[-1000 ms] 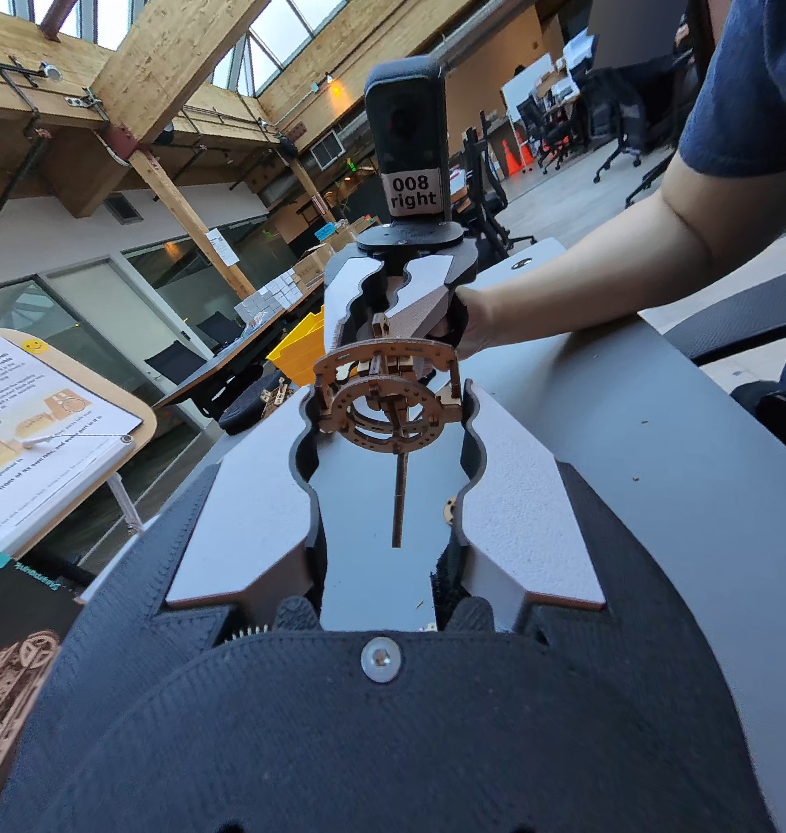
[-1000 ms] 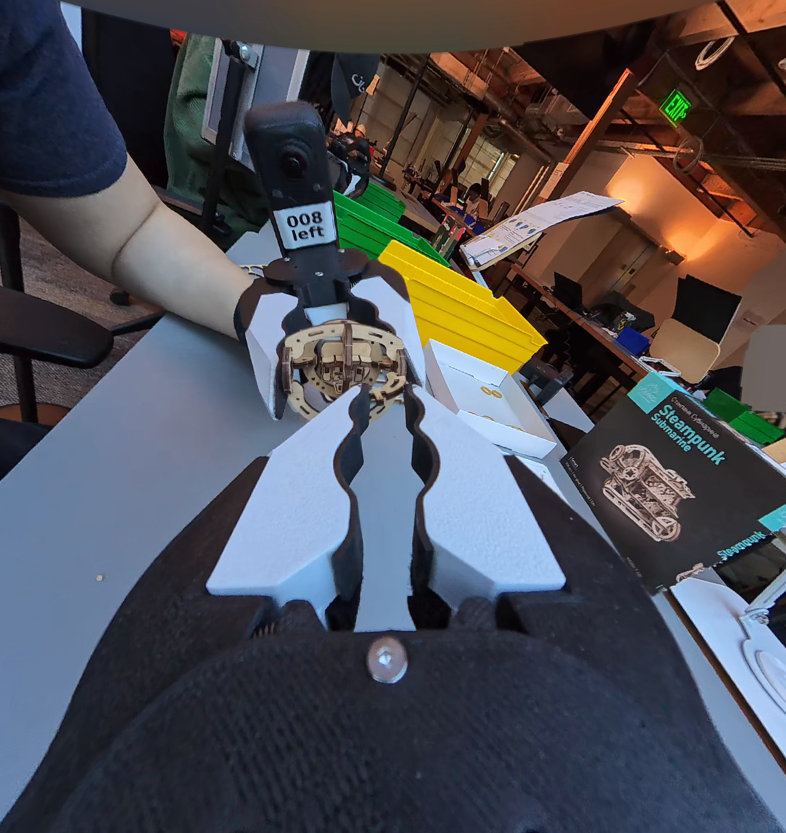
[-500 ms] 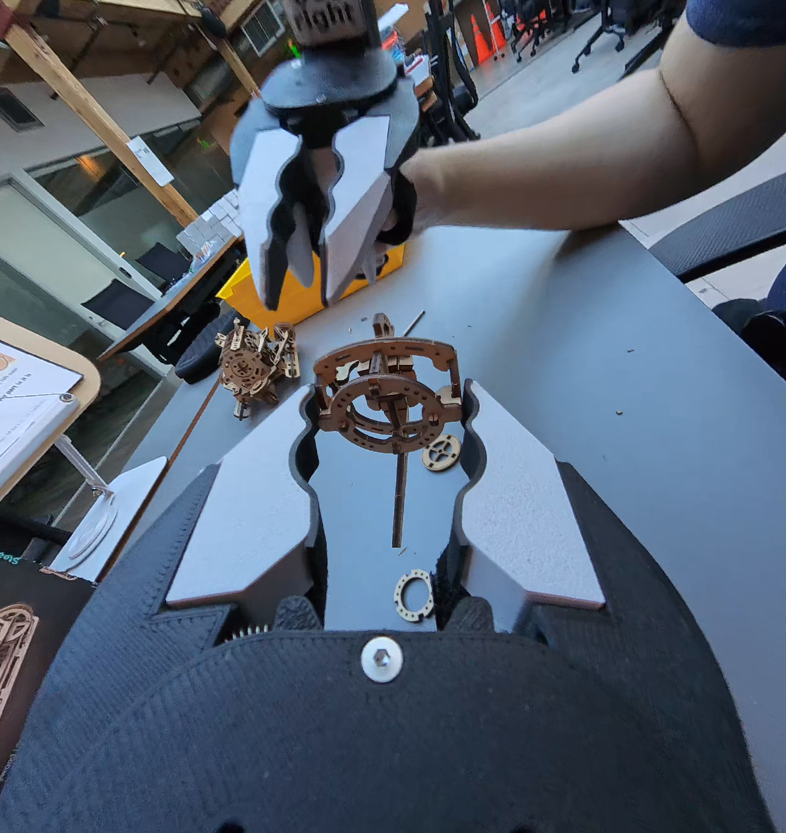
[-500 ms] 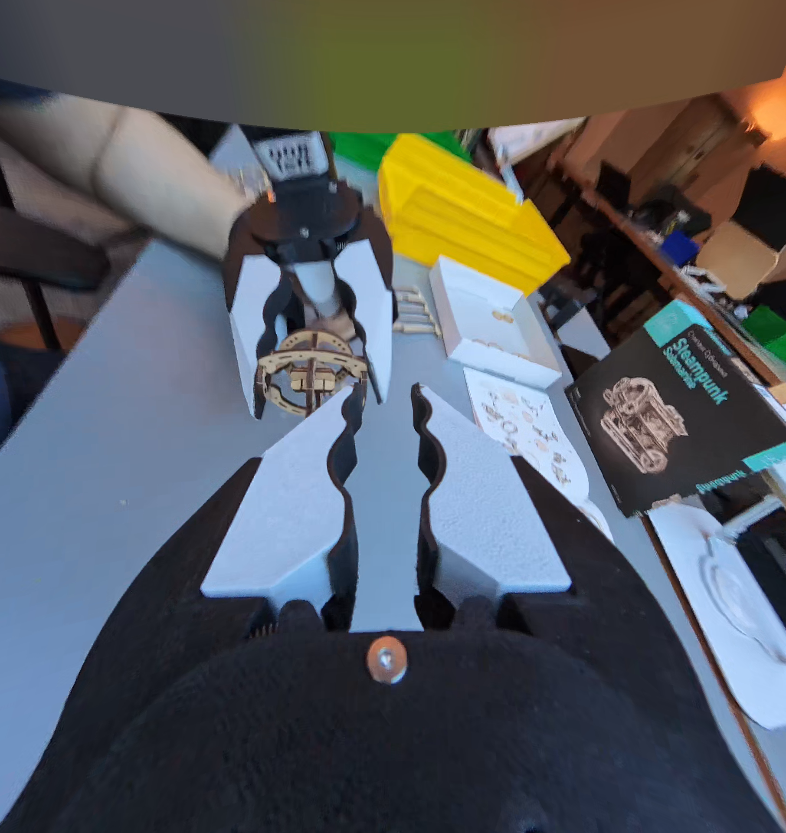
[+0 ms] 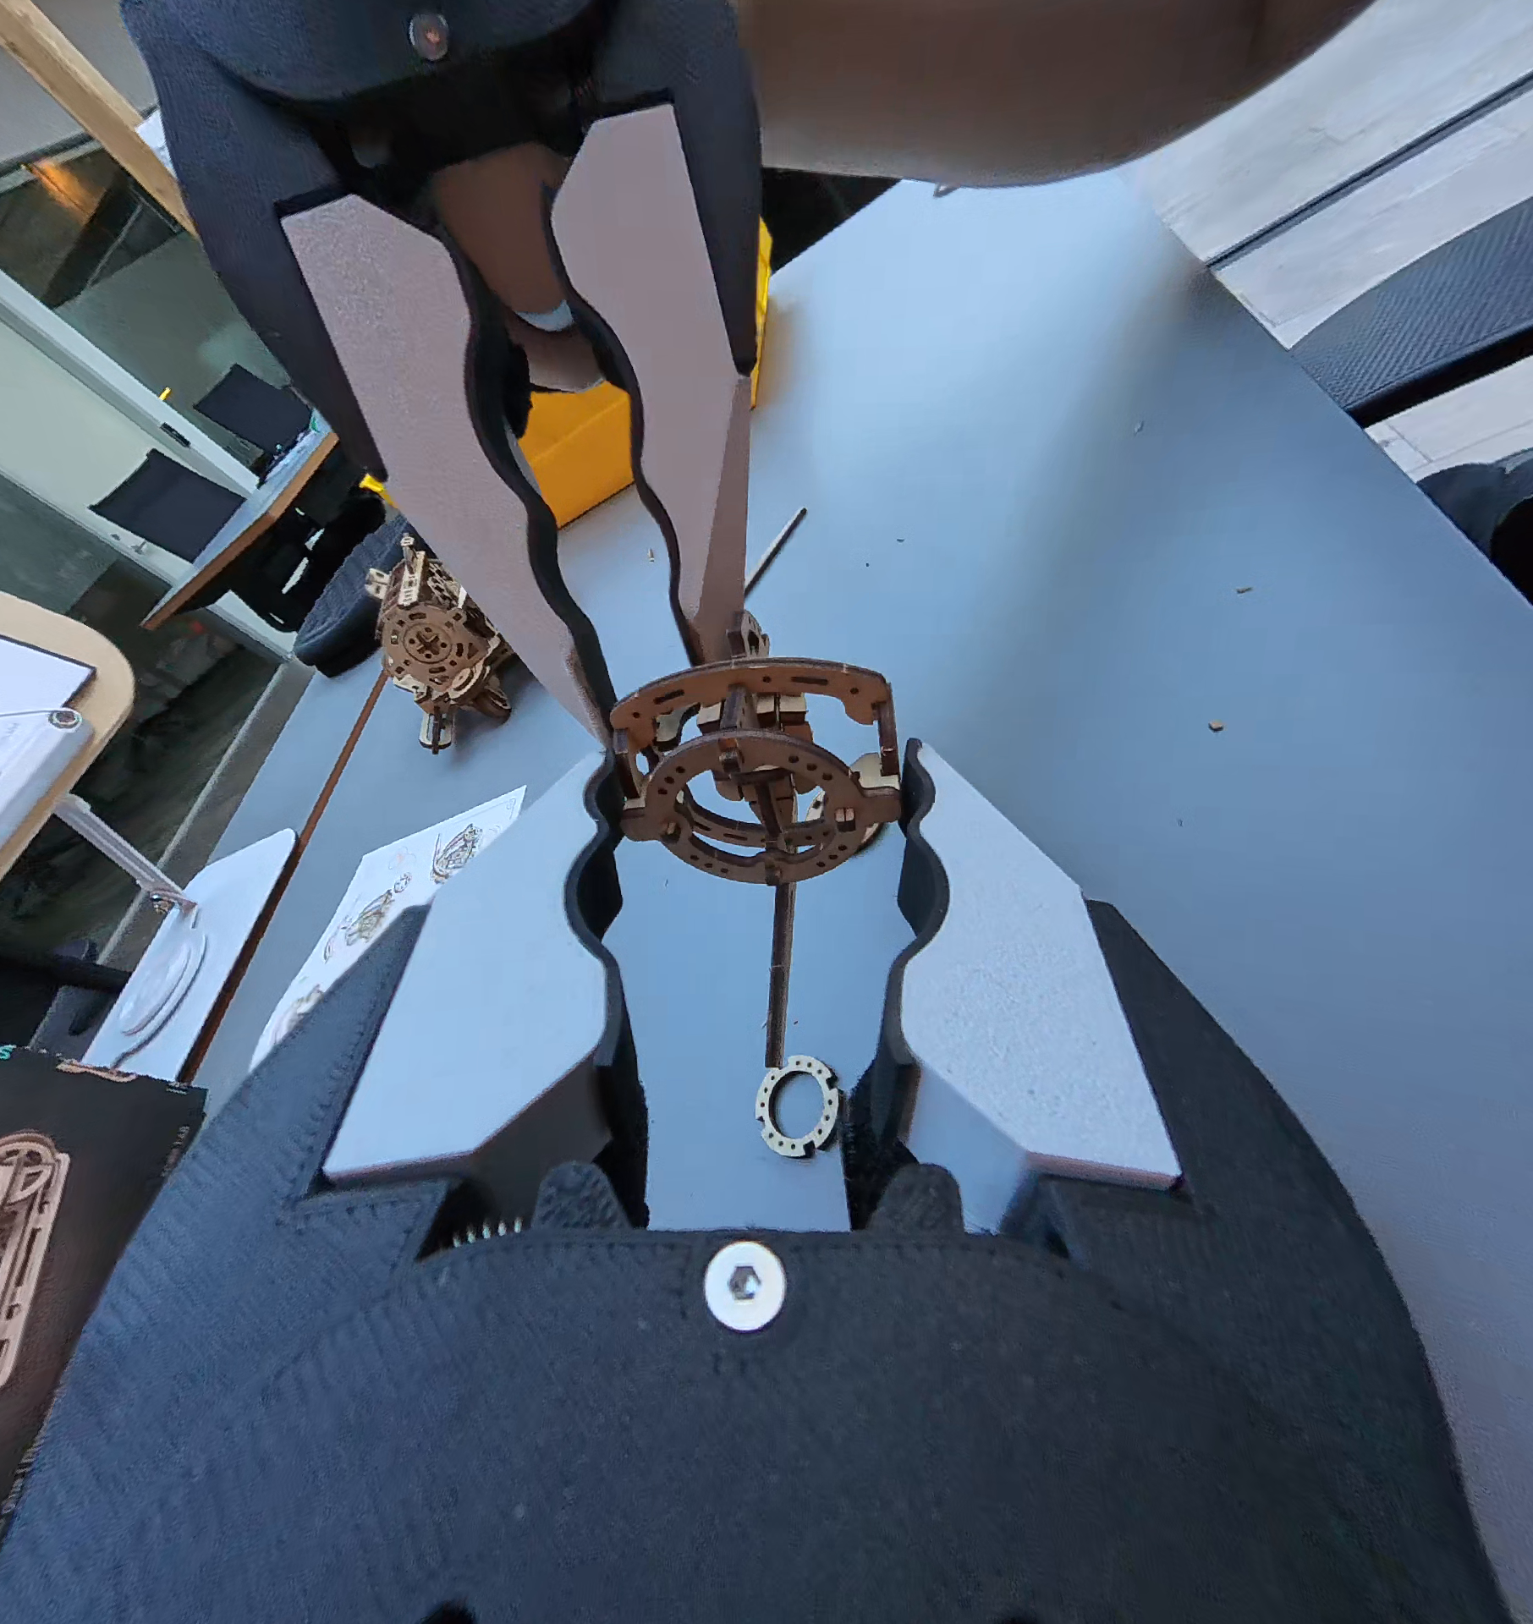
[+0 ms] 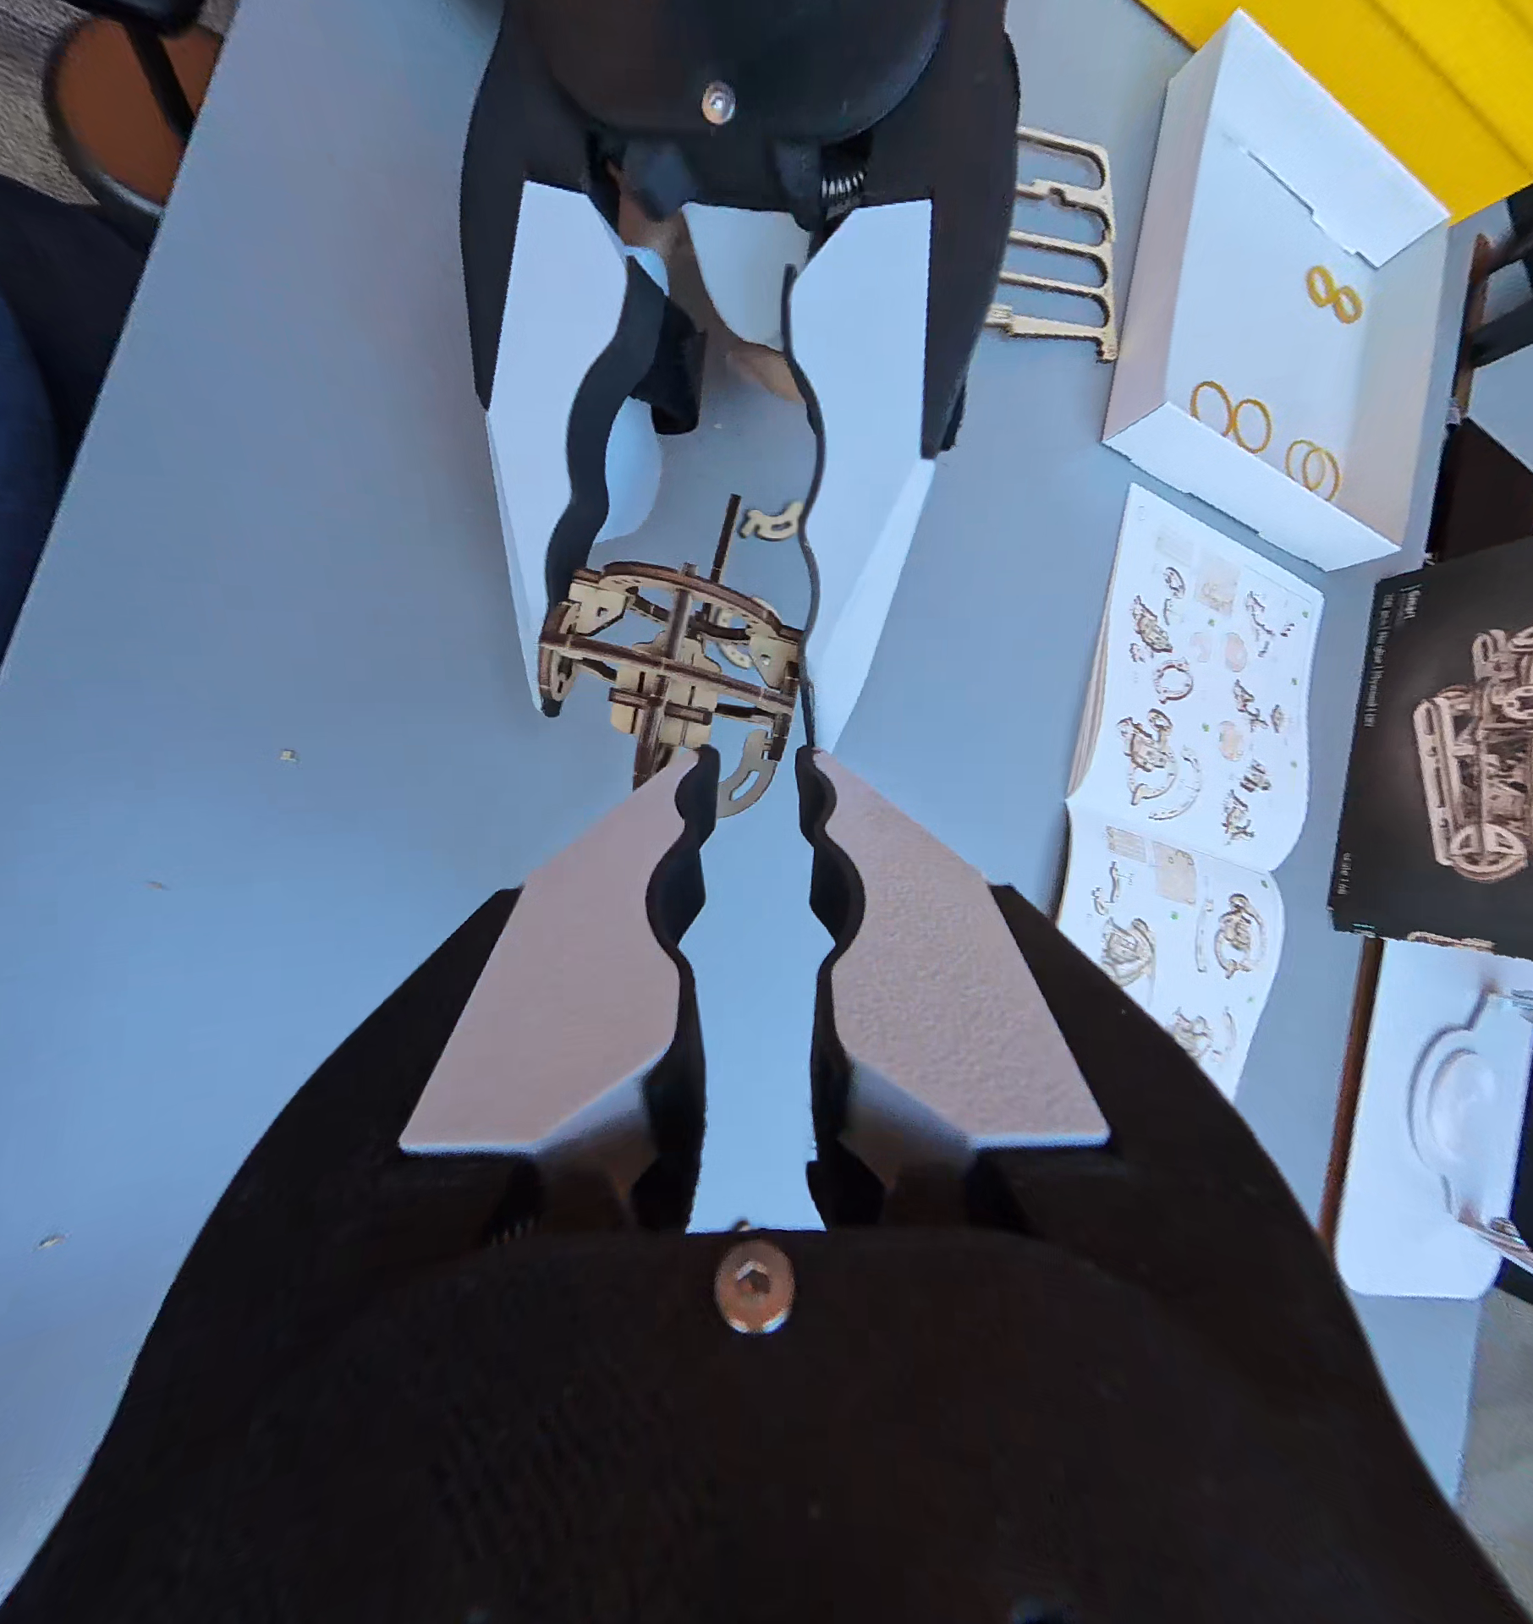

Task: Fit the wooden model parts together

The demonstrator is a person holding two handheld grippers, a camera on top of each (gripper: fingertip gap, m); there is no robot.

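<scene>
Half a second ago your right gripper [image 6: 750, 760] hung high above the round laser-cut wooden ring assembly [image 5: 750, 782], well apart from it. Now you have tipped it steeply down, so its tips sit right at the far upper edge of the assembly, and the right wrist view looks almost straight down at the grey tabletop [image 6: 244, 545] instead of out across the room. Its fingers [image 6: 609, 857] stand a narrow gap apart with a curved wooden piece showing between the tips (whether they actually pinch it, you cannot tell from these views).

Your left gripper [image 5: 752, 786] has not changed its hold: its two white fingers [image 5: 991, 888] are clenched on the sides of the assembly, one at each flank, just as before. The assembly hangs above the tabletop, between the two grippers.

The assembly's thin dark wooden shaft [image 5: 779, 967] is its long axis. It runs from the assembly's hub back along the left gripper's fingers toward that gripper's body, so the rings face the left camera broadside. Below the shaft's near end, a small flat notched wooden ring [image 5: 796, 1105] lies on the tabletop. Left of the assembly and farther off, a second, boxy wooden sub-assembly [image 5: 438, 641] rests near the table edge, with an open illustrated instruction booklet [image 6: 1185, 773] nearer you.
</scene>
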